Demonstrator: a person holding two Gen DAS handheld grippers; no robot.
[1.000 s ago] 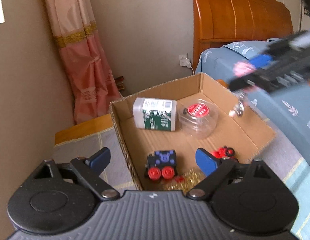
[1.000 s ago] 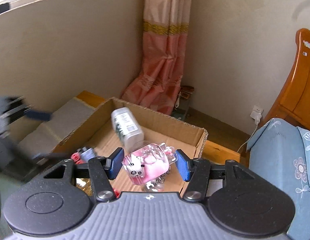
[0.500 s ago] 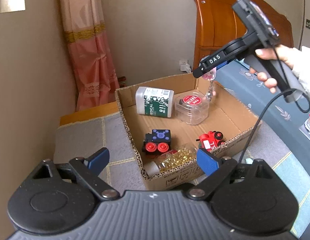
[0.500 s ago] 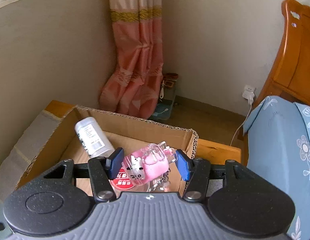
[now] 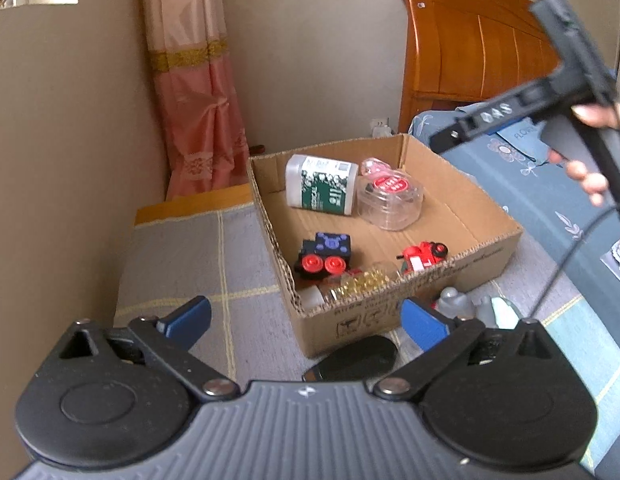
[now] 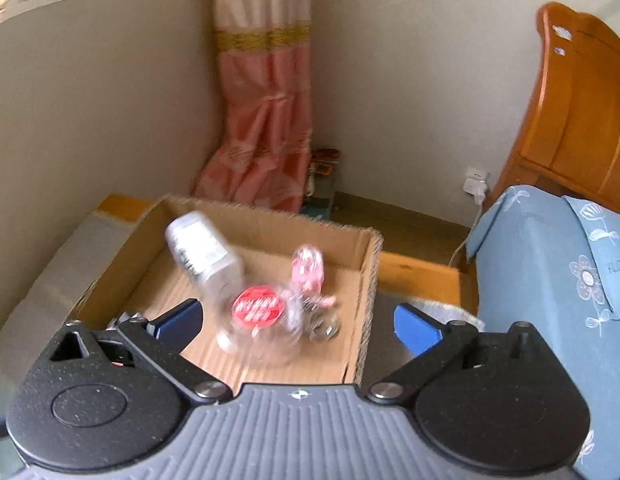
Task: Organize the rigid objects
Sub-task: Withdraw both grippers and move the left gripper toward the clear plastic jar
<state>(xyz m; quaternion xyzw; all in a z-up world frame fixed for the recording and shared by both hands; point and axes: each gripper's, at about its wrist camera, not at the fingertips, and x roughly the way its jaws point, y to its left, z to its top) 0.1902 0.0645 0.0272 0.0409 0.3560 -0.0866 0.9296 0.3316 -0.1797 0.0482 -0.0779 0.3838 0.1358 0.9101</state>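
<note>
Left wrist view: the left gripper [image 5: 305,322] has its jaws opening, nothing between them. A grey toy [image 5: 456,300] lies low right of the frame, just outside the cardboard box [image 5: 462,216], nearest this hand. The right gripper [image 6: 295,318] is opening too, empty; the pink keychain [image 6: 307,270] lies in the box.

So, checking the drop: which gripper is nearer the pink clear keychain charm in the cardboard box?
Right. The right gripper is opening just above the charm; the left gripper is opening outside the box's near wall.

Black grippers [image 5: 305,322], blue-padded jaws
</note>
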